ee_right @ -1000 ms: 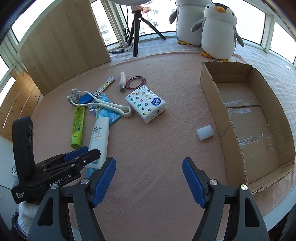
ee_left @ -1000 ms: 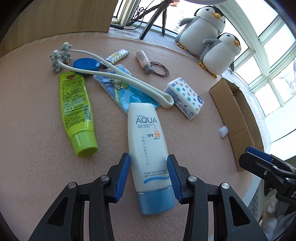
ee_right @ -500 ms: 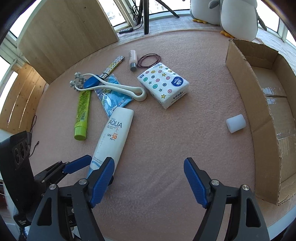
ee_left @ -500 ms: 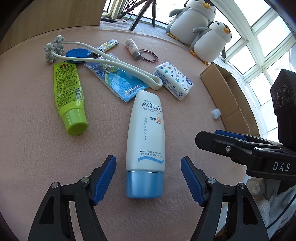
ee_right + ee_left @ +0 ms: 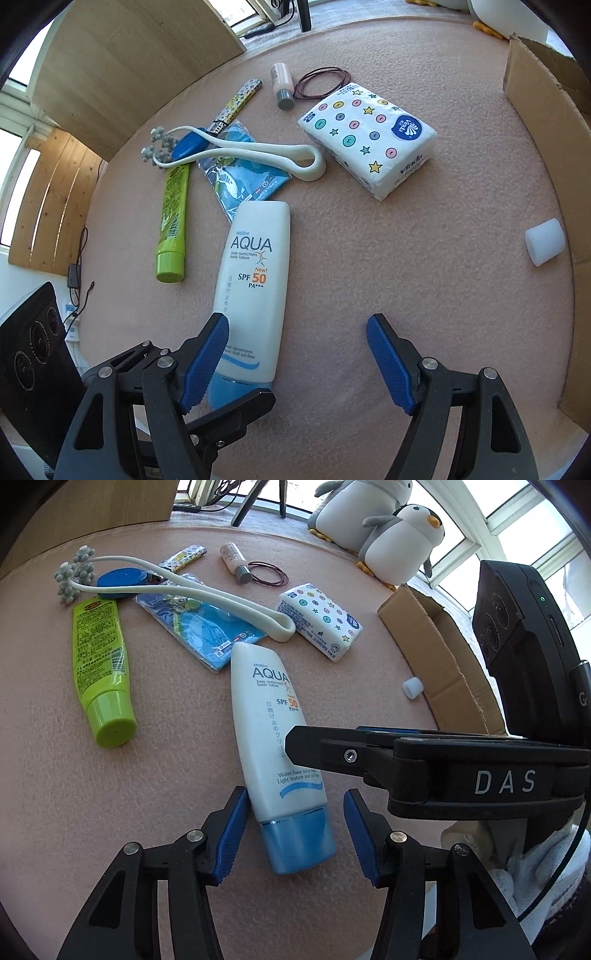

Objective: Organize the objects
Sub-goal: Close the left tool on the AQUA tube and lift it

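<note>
A white AQUA sunscreen tube (image 5: 269, 720) with a blue cap lies on the pink table (image 5: 55, 794), cap toward me. My left gripper (image 5: 295, 830) is open and straddles the cap, with its left pad close to the tube and a gap on the right. My right gripper (image 5: 297, 363) is open just right of the tube (image 5: 255, 280), its left finger lying over the tube's lower edge. In the left wrist view the right gripper's black finger (image 5: 332, 753) crosses above the tube. The cardboard box (image 5: 546, 103) stands open at the right.
Beyond the tube lie a green tube (image 5: 101, 664), a white roller massager (image 5: 184, 590), a blue pouch (image 5: 199, 627), a tissue pack (image 5: 369, 136), a small bottle (image 5: 282, 86), hair bands (image 5: 321, 83) and a patterned stick (image 5: 236, 103). A small white cap (image 5: 545, 242) sits beside the box. Plush penguins (image 5: 399, 539) stand at the back.
My left gripper's fingers have narrowed from wide open and come forward around the cap. The right gripper has moved left and lower, next to the tube and over the left gripper.
</note>
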{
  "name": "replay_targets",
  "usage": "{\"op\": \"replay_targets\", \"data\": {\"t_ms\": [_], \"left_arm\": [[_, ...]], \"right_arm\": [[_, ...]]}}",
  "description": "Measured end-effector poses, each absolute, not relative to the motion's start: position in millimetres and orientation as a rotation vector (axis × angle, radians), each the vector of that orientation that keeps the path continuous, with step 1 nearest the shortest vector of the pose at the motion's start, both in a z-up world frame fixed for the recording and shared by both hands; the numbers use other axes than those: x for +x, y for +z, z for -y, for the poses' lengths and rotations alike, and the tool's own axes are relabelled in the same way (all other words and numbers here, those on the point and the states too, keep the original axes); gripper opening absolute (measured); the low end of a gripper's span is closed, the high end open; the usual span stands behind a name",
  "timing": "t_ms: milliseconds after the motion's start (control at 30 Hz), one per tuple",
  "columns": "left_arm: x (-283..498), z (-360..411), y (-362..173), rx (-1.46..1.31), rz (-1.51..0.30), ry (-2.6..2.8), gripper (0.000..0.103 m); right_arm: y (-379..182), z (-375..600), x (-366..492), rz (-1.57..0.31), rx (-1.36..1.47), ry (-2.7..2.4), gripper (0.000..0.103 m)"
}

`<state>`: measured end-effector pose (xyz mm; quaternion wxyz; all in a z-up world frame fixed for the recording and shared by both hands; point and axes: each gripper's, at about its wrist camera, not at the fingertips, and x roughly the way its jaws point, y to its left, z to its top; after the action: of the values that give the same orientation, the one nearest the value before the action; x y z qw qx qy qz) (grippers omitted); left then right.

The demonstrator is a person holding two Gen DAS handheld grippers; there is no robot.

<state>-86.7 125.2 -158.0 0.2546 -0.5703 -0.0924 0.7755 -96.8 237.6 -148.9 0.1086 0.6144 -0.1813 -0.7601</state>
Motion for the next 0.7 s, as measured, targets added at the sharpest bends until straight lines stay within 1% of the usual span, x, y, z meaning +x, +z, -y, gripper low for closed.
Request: {"op": "replay_targets", "data": {"t_ms": [67,133,200,233,267,367,500,600,700], "left_arm": [[-88,-125,-160,-1.554,0.265,2.1,0.048],[-88,-126,-161,-1.553,0.271,2.097,0.048],[-88,-128,-161,-1.553,0.276,2.096,0.048],[-88,-129,-161,-1.553,0.28,2.093,0.048],[-88,-130,-161,-1.555,0.281,2.091,0.048],[-88,-134,-160,-1.555,0.275,2.104,0.048],[-86,-137,-156,-1.55,0.29,2.111,0.048],[-85,-142,-148,-1.531,0.292,2.118,0.048],[-85,-150,-135,-1.498,0.29,2.123,0.048]], "right_arm": [[-149,-234,-99,0.516,1.802,-2.221,0.074],[-149,-232,-99,0.495,1.798,-2.216,0.072],[-149,-230,-100,0.507,1.784,-2.179,0.062],[-150,-229,-100,0.533,1.779,-2.146,0.05],[-151,-228,-100,0.55,1.775,-2.123,0.042],[-148,-227,-99,0.51,1.77,-2.135,0.042],[-145,-234,-96,0.517,1.763,-2.14,0.042],[-134,-241,-91,0.5,1.737,-2.173,0.042],[-121,-255,-86,0.526,1.705,-2.208,0.042]]}}
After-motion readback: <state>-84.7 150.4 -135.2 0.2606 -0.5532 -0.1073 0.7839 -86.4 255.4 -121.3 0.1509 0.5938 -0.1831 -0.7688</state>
